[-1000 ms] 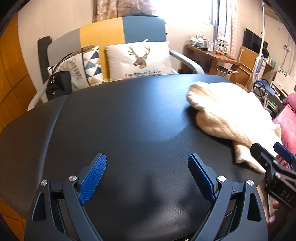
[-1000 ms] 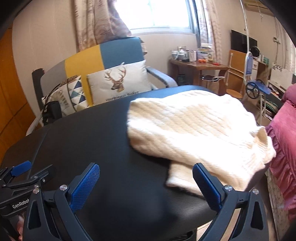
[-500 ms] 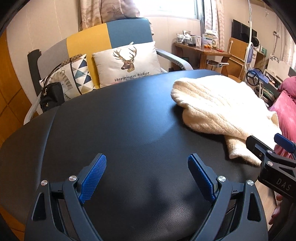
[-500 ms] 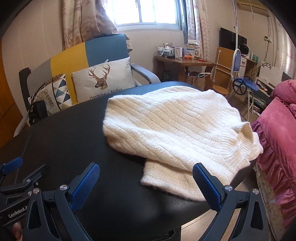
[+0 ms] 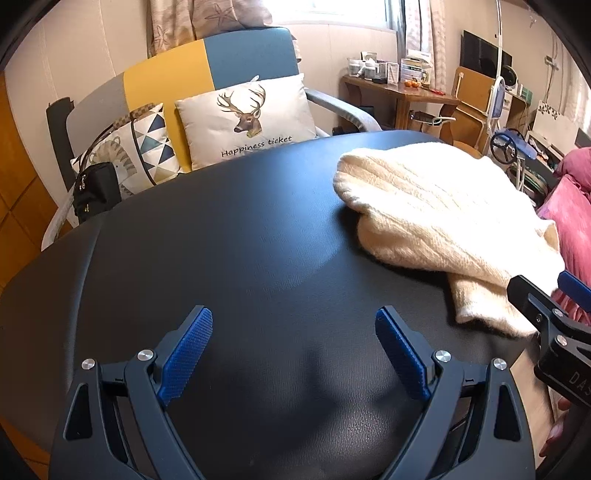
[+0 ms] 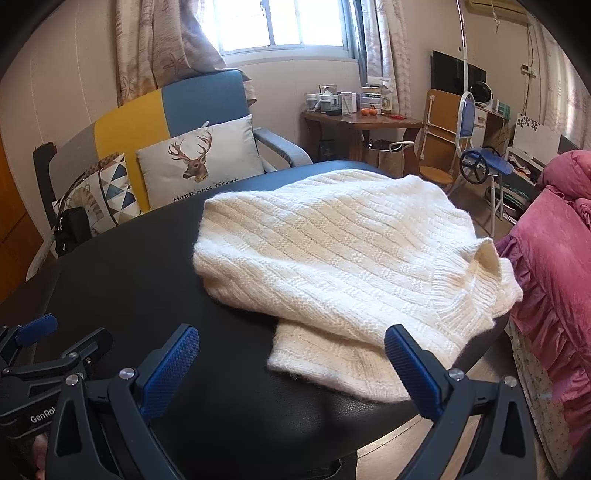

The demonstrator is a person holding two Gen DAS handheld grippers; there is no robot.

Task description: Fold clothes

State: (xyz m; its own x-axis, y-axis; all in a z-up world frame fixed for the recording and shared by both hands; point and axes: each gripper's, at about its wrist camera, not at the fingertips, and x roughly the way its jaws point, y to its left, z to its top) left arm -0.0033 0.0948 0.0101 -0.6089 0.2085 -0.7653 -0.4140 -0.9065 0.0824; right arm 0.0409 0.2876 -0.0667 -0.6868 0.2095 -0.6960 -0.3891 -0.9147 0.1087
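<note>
Black padded surface (image 5: 258,240) fills foreground; sofa with deer cushion (image 5: 247,114) behind at 12 o'clock. Cream knit sweater (image 6: 351,251) lies folded over on surface, at 2 o'clock from left hand-held gripper (image 5: 293,347), at 12 to 1 o'clock from right hand-held gripper (image 6: 291,363). Both hand-held grippers spread wide, nothing between blue pads, hovering above surface. Pink bedding (image 6: 554,277) at 3 o'clock.

A lived-in home room: a sofa (image 6: 199,107) with cushions (image 6: 199,162), a curtained window (image 6: 280,26), a cluttered wooden side table (image 6: 362,122), pink bedding (image 6: 554,240).
</note>
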